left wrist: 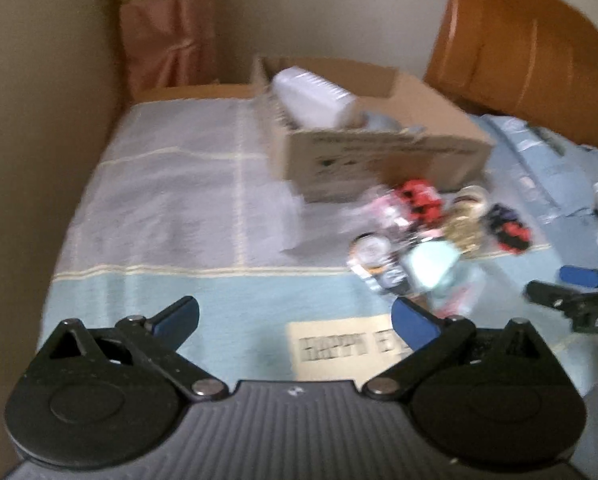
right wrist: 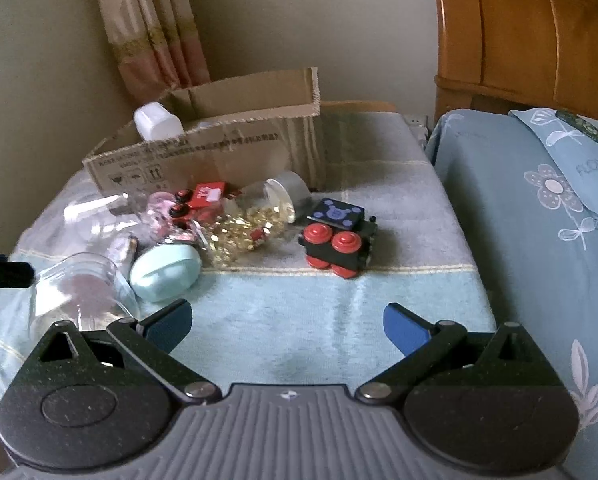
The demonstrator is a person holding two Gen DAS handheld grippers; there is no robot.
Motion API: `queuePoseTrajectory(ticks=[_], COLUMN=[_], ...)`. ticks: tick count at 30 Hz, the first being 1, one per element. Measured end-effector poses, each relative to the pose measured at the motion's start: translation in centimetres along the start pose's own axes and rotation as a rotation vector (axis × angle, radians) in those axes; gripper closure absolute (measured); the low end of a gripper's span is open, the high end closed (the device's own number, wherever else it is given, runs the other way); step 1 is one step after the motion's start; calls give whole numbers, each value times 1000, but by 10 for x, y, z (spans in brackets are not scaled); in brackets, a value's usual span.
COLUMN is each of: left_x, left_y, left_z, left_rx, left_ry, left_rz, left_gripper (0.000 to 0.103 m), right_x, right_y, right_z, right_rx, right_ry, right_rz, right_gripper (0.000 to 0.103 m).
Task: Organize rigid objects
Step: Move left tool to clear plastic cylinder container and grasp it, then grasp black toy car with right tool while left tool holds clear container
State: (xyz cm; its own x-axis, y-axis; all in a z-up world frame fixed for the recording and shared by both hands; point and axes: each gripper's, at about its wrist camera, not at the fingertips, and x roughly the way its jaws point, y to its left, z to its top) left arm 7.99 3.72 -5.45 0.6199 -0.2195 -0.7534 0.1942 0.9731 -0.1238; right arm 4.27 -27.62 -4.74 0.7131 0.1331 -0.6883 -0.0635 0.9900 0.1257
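Nearest the lens, the left gripper is hanging wide open over the towel-covered surface, nothing between its fingers. The right gripper is likewise standing wide and empty. The loose objects are lying clustered just before the cardboard box, probably for loading: mint case, bead jar, black toy train. A white bottle is already sitting inside.

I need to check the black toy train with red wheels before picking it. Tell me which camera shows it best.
The right wrist view: the black toy train sits sharp, unobstructed and apart from the pile. In the left wrist view it is a small motion-blurred patch at the pile's far right.
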Motion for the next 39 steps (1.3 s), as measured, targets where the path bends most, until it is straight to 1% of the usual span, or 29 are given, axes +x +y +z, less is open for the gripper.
queuePoseTrajectory(ticks=[2, 5, 8, 10, 12, 15, 18, 20, 21, 22, 23, 24, 25, 28, 32, 33, 34, 37, 39], left_x=[-2, -14, -27, -33, -36, -31, -15, -6, -5, -1, 3, 6, 11, 14, 14, 14, 15, 19, 20], left_y=[6, 7, -7, -24, -42, -63, -75, -77, -77, -77, -75, -75, -74, -73, -75, -75, -76, -76, -77], left_z=[-2, -4, -6, -8, -12, -19, -29, -33, -36, -37, -36, -37, -38, -38, -35, -34, -33, -30, -29], left_rx=[-17, -1, 100, 206, 323, 431, 488, 502, 506, 504, 501, 501, 499, 500, 510, 508, 506, 489, 484], left_ry=[-9, -52, -82, -82, -84, -73, -56, -59, -62, -57, -48, -43, -40, -62, -84, -88, -90, -84, -75], left_rz=[3, -34, -109, -175, -234, -274, -287, -296, -303, -305, -311, -321, -324, -319, -335, -341, -347, -368, -371], left_gripper=[2, 2, 2, 1, 1, 1, 5, 8, 15, 26, 32, 41, 46, 47, 47, 50, 56, 64, 64], right_x=[6, 17, 28, 31, 32, 33, 33, 33, 32, 32, 32, 32, 32, 33, 34, 34, 35, 37, 38], right_y=[-3, -7, -13, -14, -13, -12, -12, -13, -14, -14, -15, -15, -16, -17, -17, -17, -16, -17, -17], right_z=[-1, -4, -5, -7, -7, -10, -10, -10, -11, -11, -12, -12, -12, -12, -12, -12, -11, -10, -7], right_rx=[-26, -79, -98, -116, -133, -156, -170, -179, -184, -188, -192, -195, -198, -204, -207, -207, -208, -211, -216], right_ry=[4, 12, 29, 30, 24, 2, -12, -19, -24, -29, -33, -35, -37, -42, -44, -44, -45, -44, -37], right_rz=[-16, -53, -71, -77, -62, -41, -26, -16, -10, -5, 0, 4, 7, 14, 18, 18, 18, 23, 26], right_gripper=[0, 0, 0, 0, 0, 0, 0, 0, 0, 0, 0, 0, 0, 0, 0, 0, 0, 0, 0])
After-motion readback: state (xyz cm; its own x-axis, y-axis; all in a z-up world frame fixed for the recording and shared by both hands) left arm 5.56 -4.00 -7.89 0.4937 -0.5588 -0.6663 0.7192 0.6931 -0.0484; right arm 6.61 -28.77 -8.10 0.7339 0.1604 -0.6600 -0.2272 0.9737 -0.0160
